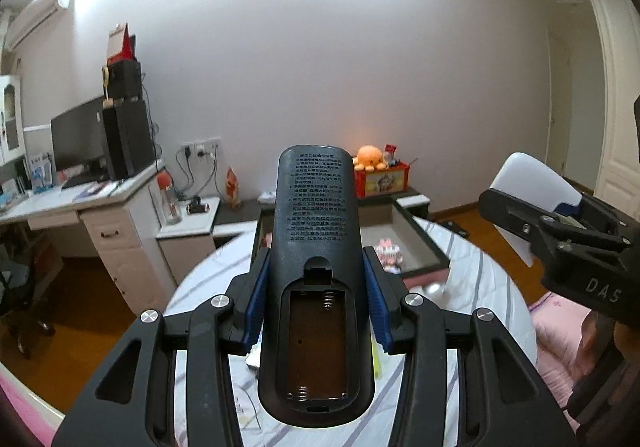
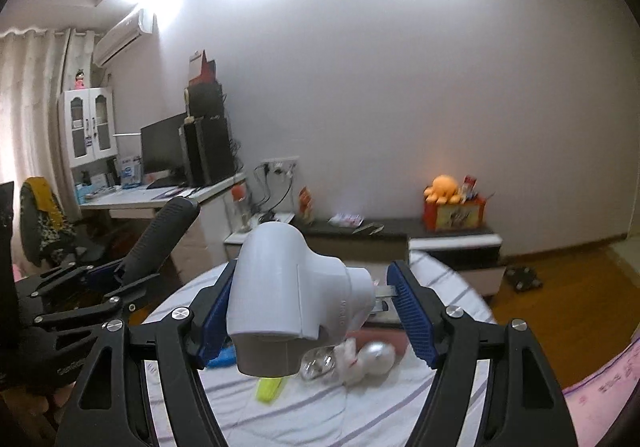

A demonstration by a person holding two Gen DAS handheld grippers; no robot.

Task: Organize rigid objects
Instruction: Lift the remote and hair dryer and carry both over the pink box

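A black remote control (image 1: pixel 316 231) lies back-up between the blue pads of my left gripper (image 1: pixel 316 251), which is shut on its sides. Its battery bay is uncovered and holds no batteries. My right gripper (image 2: pixel 314 267) is shut on a white plastic device with a narrow nozzle end (image 2: pixel 288 287), held above the bed. The left pad presses the device's wide body, and a metal part at the nozzle end reaches the right pad. In the left wrist view the right gripper (image 1: pixel 520 207) shows at the right edge with the white device (image 1: pixel 528 183). The right wrist view shows the remote (image 2: pixel 164 235) at the left.
Below both grippers is a bed with a striped white sheet (image 2: pixel 360 419). On it lie a yellow-green item (image 2: pixel 270 387), a silver ball and clear bits (image 2: pixel 376 355), and an open dark-framed box (image 1: pixel 424 243). A desk (image 1: pixel 100 195) and a low cabinet with an orange plush (image 2: pixel 442 187) line the wall.
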